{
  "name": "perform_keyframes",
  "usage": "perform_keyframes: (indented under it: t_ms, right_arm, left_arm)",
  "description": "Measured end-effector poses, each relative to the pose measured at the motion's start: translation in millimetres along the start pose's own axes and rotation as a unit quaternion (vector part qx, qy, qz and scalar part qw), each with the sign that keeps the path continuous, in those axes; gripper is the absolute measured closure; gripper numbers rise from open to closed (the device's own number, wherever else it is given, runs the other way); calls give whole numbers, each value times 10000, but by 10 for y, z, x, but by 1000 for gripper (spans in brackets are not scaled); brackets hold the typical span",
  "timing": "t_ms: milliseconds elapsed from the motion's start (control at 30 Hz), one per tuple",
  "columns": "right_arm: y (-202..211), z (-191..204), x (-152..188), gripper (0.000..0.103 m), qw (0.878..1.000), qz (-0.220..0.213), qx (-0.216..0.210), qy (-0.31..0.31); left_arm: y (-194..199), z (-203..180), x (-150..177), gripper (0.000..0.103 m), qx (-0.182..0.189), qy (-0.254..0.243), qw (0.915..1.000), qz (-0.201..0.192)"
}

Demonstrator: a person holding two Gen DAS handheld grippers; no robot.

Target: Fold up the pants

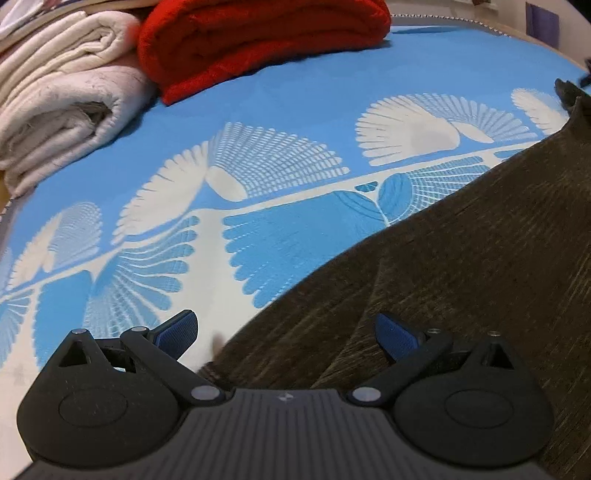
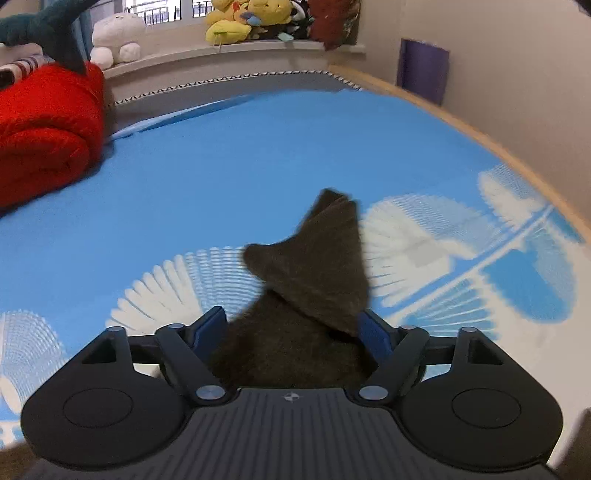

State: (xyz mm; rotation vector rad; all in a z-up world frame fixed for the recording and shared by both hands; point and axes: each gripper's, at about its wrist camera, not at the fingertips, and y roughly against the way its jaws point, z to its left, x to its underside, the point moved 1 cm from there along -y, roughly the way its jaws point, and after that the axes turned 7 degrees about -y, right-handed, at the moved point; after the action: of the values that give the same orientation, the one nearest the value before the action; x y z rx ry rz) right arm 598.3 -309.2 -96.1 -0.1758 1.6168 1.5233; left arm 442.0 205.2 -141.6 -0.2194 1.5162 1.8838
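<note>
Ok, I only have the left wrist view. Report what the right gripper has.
Observer: A bunched corner of the pants stands up between the right gripper fingers; I cannot tell whether the pads press it.
Operator: Tell me what is beyond the bed.
Observer: A windowsill with yellow plush toys.
Operator: Say what is over the red blanket.
Observer: A dark teal plush shows just above the red blanket.

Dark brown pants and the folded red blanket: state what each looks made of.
Dark brown pants: probably a soft brushed or fleecy knit, matte, with a fuzzy heathered surface and limp drape. Folded red blanket: seemingly plush fleece or terry, matte, judging by its thick rounded folds and nubby pile.
</note>
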Motion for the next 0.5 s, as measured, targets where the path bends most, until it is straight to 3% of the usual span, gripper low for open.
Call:
perform_keyframes:
  t_ms: [100, 133, 167, 200, 233, 267, 300, 333, 400, 500]
  right_arm:
    - [-91, 59, -32, 28, 9906, 290, -982, -909]
    - [-152, 148, -41, 28, 9902, 448, -953, -914]
    - [-243, 244, -42, 27, 9935, 612, -618, -741]
    - [-374, 350, -4, 28, 9959, 778, -55, -465]
    - [-489, 397, 47, 36, 9944, 960, 342, -289]
    - [-572, 411, 106, 72, 9925, 1092, 520, -187]
    - [-554, 380, 146, 86, 9934, 1001, 486, -267]
    - [-488, 328, 154, 86, 9944, 897, 313, -456]
    - [-234, 199, 106, 88, 9966, 573, -49, -593]
    - [493, -199, 51, 89, 9915, 8, -845, -993]
  left_arm:
    - [-24, 14, 28, 0, 56, -50, 9999, -74]
    - [-43, 17, 29, 0, 85, -46, 9999, -75]
    - [-56, 21, 30, 3, 125, -37, 9999, -72]
    - [-53, 22, 20, 18, 257, -46, 9996, -126]
    - [-22, 9, 9, 34, 506, -100, 9985, -169]
    - [60, -19, -13, 79, 836, -140, 9962, -223]
    - [137, -61, -31, 101, 715, -147, 9970, -263]
    - [215, -91, -41, 101, 375, -146, 9987, -324]
    - [421, -78, -14, 101, 413, 105, 9978, -498]
    - [933, -62, 149, 101, 518, 478, 9939, -844]
